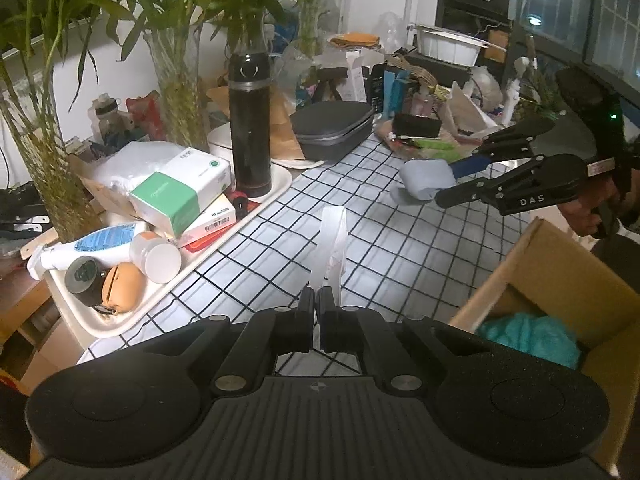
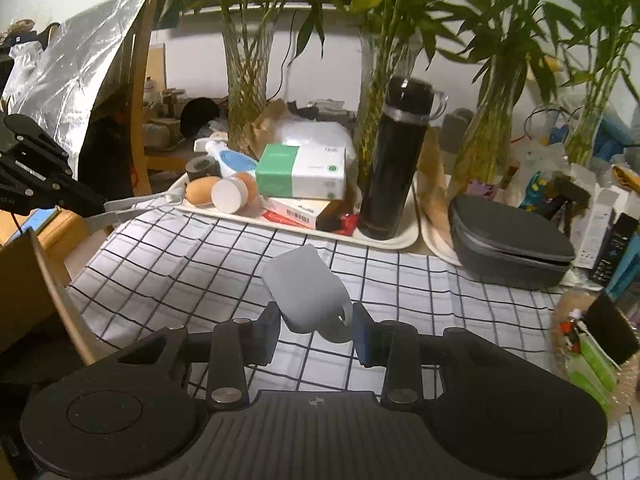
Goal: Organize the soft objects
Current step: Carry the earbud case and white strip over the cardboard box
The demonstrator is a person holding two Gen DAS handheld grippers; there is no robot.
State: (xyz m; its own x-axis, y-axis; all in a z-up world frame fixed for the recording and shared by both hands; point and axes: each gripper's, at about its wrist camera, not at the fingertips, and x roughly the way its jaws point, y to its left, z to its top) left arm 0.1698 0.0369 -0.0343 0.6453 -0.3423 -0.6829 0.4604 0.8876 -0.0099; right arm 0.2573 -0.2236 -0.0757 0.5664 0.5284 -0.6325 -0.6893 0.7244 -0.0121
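We work over the checked tablecloth [image 1: 400, 248], with the cardboard box [image 1: 560, 280] standing open at our right edge of the left wrist view; something teal and soft [image 1: 532, 340] already lies inside it. Against the far side sits the white tray [image 1: 120, 320] of bottles and cartons, with the black flask [image 1: 250, 128] upright on it.

Our right gripper [image 1: 440, 188] has its jaws part-way closed on a rolled grey cloth [image 2: 308, 296], held clear above the tablecloth. The roll's long axis runs forward along the fingers, so it sticks out past the tips in the right wrist view.

Our left gripper [image 1: 320, 304] has its jaws pressed almost together, and a pale strip [image 1: 330, 244] rises from between them; it looks pinched there, though we cannot tell what the strip is.

The relation that matters: the box lies back and toward our near side from the grey roll, well apart from it. We judge the right hand, already carrying the roll, must swing it back over the open box, keeping the roll's length within the walls.
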